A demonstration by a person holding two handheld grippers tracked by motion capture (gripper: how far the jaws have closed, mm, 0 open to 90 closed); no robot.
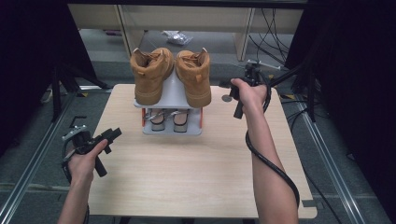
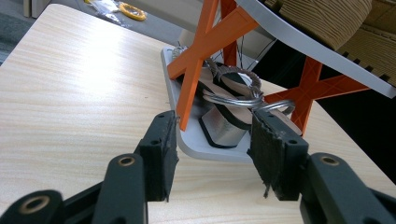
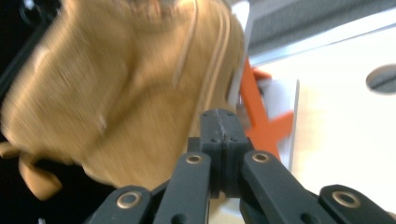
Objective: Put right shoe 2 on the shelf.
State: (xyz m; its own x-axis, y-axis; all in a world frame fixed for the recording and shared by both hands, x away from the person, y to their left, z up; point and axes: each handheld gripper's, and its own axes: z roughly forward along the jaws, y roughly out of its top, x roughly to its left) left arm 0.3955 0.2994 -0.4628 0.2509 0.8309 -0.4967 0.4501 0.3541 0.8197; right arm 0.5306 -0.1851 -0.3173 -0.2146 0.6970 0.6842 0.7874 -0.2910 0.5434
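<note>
Dark curtains hang on both sides of the room, and in the middle stands a light wooden table (image 1: 196,172) on a grey floor, with cables lying behind it. At the far side of the table is a small shoe rack (image 1: 172,127) with grey shelves and orange cross supports. On its sloped top shelf stand two tan boots, the left boot (image 1: 150,74) and the right boot (image 1: 194,77), side by side with the heels toward the person. On the lower shelf lies a pair of sandals (image 1: 168,119) with metallic straps.

The right gripper (image 1: 246,80) is held beside the rack at its right, close to the right boot. In the right gripper view its jaws are pressed together with nothing between them, and the tan boot is just in front of the tips, blurred. I cannot tell if the tips touch the boot.

The left gripper (image 1: 112,134) is near the left edge of the table, well apart from the rack. In the left gripper view its jaws stand apart and hold nothing; between them one sees the sandals (image 2: 233,105) on the lower shelf.
</note>
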